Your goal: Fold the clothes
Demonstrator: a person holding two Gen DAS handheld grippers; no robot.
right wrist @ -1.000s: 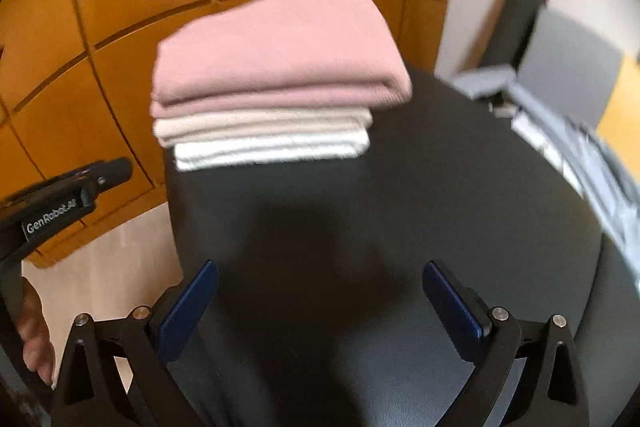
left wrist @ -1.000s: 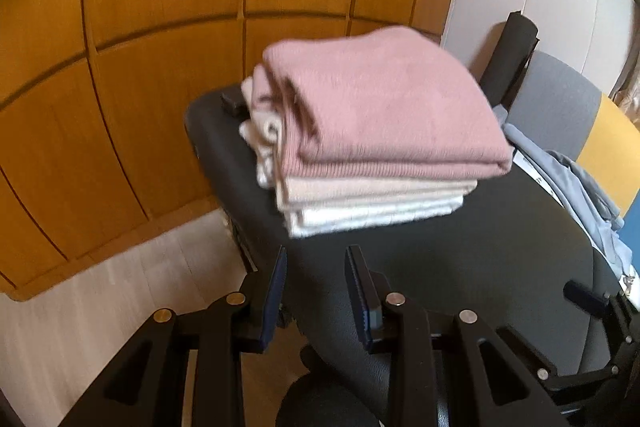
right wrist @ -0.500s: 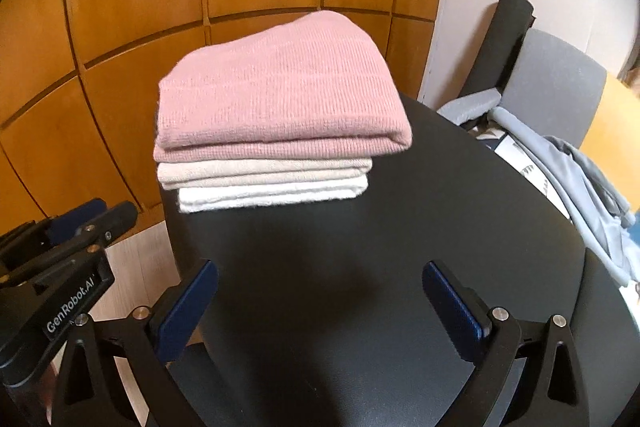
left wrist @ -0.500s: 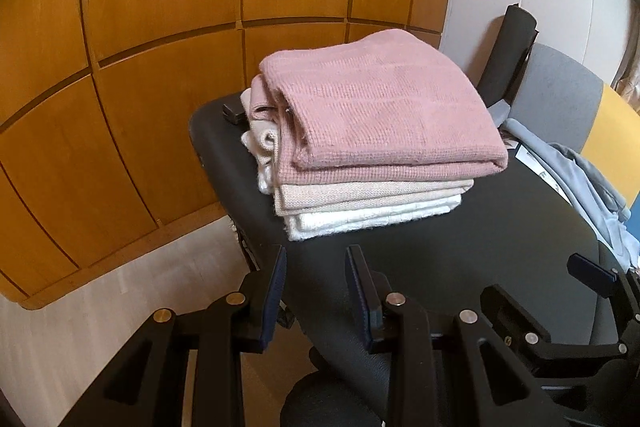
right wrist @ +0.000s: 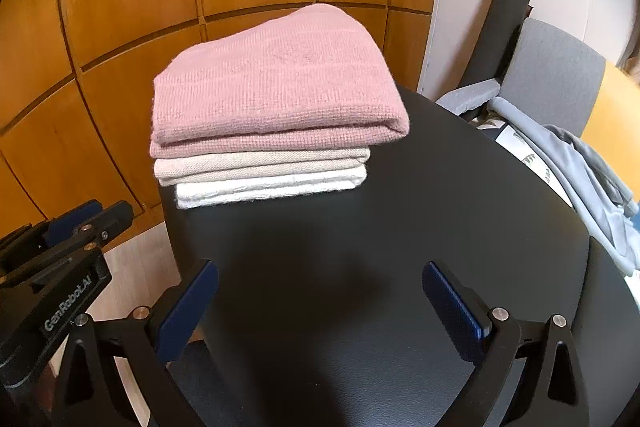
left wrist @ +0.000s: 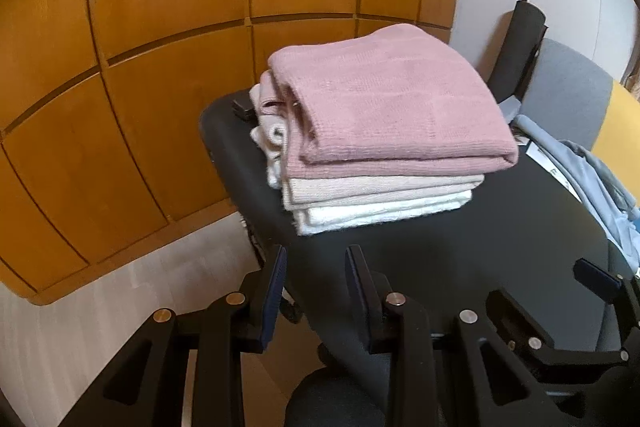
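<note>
A folded stack lies at the far left of the black table (left wrist: 480, 259): a pink knit (left wrist: 392, 107) on top, a beige piece (left wrist: 380, 187) under it, a white one (left wrist: 380, 213) at the bottom. The right wrist view shows the same pink knit (right wrist: 276, 87) squarely ahead. My left gripper (left wrist: 316, 279) hovers over the table's near left edge, short of the stack, open a moderate way and empty. My right gripper (right wrist: 320, 291) stands wide open over bare table (right wrist: 440, 207), also empty. The left gripper (right wrist: 108, 211) shows at the left edge of the right wrist view.
A light blue garment (right wrist: 580, 167) lies rumpled at the table's right side, by a grey chair back (right wrist: 556, 79) and a black roll (right wrist: 500, 27). A small black object (left wrist: 242, 109) sits behind the stack. Wood panelling (left wrist: 160, 27) is close behind; pale floor (left wrist: 120, 287) lies left.
The blur of a second ago has settled. The left gripper now shows further into the right wrist view. The stack and both grippers' openings look unchanged.
</note>
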